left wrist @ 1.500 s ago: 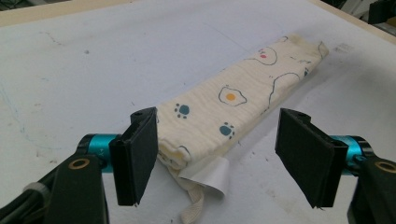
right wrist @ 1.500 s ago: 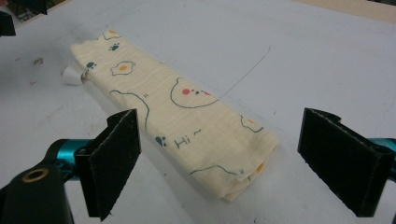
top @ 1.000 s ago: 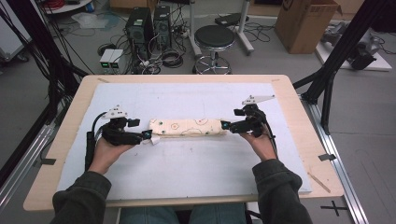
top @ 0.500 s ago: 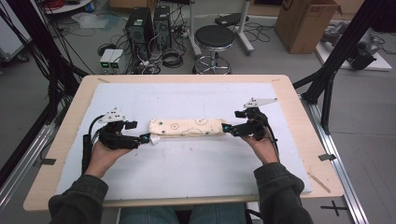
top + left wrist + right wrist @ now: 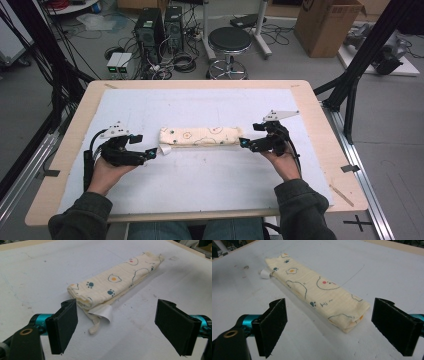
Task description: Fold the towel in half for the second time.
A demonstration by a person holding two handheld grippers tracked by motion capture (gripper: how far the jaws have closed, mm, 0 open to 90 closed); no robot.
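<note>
Folded cloth (image 5: 200, 136) lies mid-table on white mat (image 5: 210, 175), long axis running left to right — one short end toward each gripper. Left gripper (image 5: 151, 152) just beside left end, jaws just opened wide, nothing between them. Right gripper (image 5: 243, 142) at right end, jaws wide apart, empty. White tag (image 5: 101, 312) and loose strip poke from left end; inner folds hidden.

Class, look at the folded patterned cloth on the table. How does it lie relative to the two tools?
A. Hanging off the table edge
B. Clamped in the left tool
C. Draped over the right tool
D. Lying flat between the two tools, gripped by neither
D: the folded cloth rests flat on the white mat, with the left tool and right tool open at its two ends, pads clear of it.
</note>
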